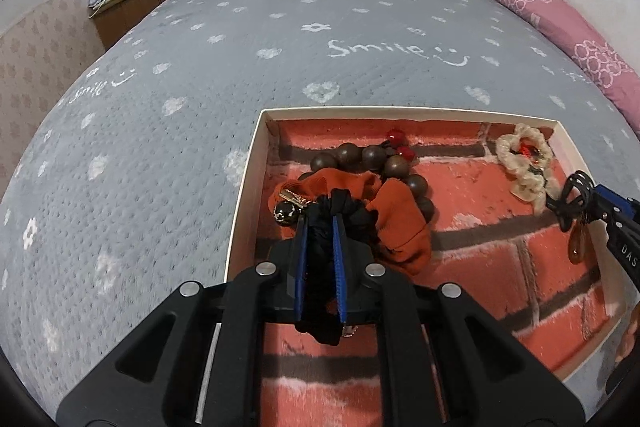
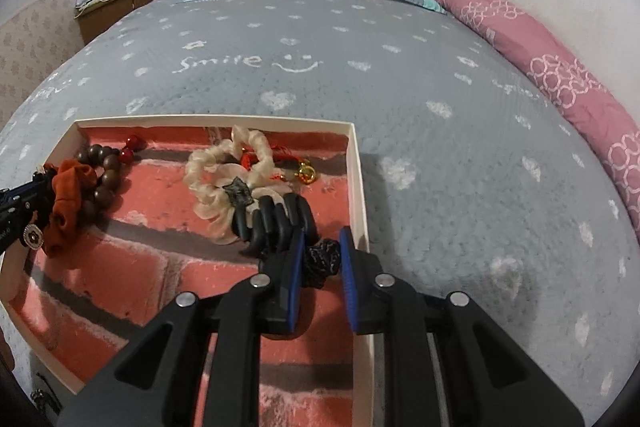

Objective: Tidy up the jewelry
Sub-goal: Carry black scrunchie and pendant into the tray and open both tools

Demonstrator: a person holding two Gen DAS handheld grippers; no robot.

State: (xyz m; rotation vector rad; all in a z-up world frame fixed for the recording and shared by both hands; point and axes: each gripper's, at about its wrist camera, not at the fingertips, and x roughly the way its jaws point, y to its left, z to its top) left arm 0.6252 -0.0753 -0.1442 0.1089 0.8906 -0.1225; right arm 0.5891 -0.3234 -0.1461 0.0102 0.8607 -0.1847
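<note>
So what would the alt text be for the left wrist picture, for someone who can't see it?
The left gripper is shut on a black scrunchie over a shallow white box lined with a brick print, on a grey bedspread. Inside lie an orange scrunchie, brown wooden beads and a cream scrunchie.

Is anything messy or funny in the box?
A bit. In the box, the orange scrunchie lies heaped on the bead bracelet, and a black claw clip overlaps the cream scrunchie. Nothing looks broken.
</note>
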